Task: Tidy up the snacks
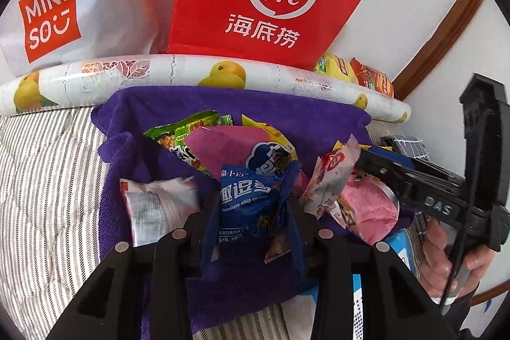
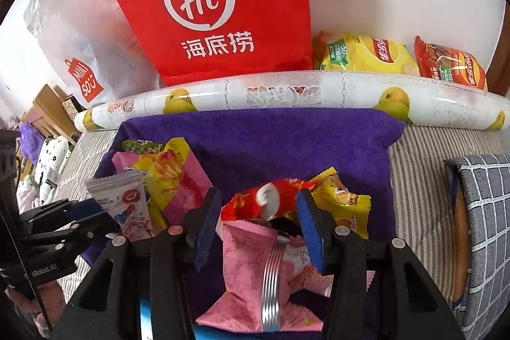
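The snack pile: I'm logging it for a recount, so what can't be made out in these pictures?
- Left wrist view: blue cookie packet, lower part hidden between the left hand-held gripper fingers.
- Right wrist view: pink packet, bottom cut off by the frame edge.
- Right wrist view: red packet, label too crumpled to read.

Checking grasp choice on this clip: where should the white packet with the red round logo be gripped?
Grip the white packet by its crimped top edge, coming from above. It stands tilted on the pile of snacks, seal uppermost and clear, while its lower half is wedged against the pink packet.

Two bags stand at the wall, one red (image 2: 220, 5) and one white (image 2: 83, 34). Two chip packets (image 2: 363, 54) lie beside them. One purple towel (image 2: 271, 142), one roll (image 2: 287, 94).
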Action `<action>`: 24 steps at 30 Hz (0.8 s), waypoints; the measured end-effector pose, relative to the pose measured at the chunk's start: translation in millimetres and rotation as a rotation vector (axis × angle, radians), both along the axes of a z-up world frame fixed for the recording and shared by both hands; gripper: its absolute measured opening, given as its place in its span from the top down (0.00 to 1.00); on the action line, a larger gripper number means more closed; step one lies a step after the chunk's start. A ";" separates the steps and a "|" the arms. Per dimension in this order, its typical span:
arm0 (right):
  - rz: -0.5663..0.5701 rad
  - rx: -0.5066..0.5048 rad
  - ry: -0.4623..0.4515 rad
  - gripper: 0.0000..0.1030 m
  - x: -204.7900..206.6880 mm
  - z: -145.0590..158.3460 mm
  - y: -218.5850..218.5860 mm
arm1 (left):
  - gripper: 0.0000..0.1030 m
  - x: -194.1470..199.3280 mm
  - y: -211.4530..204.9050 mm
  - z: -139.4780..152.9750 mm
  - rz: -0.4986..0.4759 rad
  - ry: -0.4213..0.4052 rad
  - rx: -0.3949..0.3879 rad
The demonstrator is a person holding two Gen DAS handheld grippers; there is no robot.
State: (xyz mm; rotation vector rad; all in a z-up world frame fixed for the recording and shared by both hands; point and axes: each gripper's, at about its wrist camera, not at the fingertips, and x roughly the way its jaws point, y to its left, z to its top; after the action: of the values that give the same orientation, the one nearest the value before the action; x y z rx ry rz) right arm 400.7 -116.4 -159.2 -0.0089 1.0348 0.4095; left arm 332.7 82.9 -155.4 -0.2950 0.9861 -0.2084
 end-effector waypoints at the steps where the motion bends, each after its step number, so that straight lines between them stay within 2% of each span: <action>1: 0.003 0.000 -0.007 0.51 -1.9 2.8 -0.5 | 0.62 0.6 0.5 -0.5 0.001 0.001 -0.004; 6: 0.009 -0.026 -0.072 0.44 -19.8 20.1 -0.3 | 0.61 -0.3 2.3 0.2 0.009 0.008 -0.010; 8: 0.012 -0.028 -0.085 0.43 -25.2 24.9 -1.0 | 0.55 -0.5 1.1 1.0 0.014 0.024 0.014; 12: -0.003 -0.043 -0.102 0.42 -39.8 32.6 -4.5 | 0.50 -5.7 2.7 3.8 0.036 0.034 0.038; 15: -0.020 -0.056 -0.101 0.42 -49.6 35.4 -9.6 | 0.46 -11.9 4.6 7.6 0.053 0.030 0.064; 17: -0.028 -0.044 -0.092 0.42 -57.7 37.5 -14.2 | 0.39 -17.6 6.4 12.1 0.063 0.021 0.072; 21: -0.054 -0.018 -0.076 0.42 -72.8 42.0 -23.4 | 0.38 -29.1 8.3 21.8 0.079 0.017 0.101; 24: -0.065 -0.010 -0.069 0.42 -84.1 46.4 -27.9 | 0.38 -41.0 7.2 32.2 0.076 0.005 0.094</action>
State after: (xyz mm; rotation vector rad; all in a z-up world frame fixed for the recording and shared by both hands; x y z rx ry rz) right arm 316.5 -144.3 -112.9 0.0017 0.9666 0.3422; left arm 291.7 90.1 -123.3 -0.2460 0.9849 -0.0921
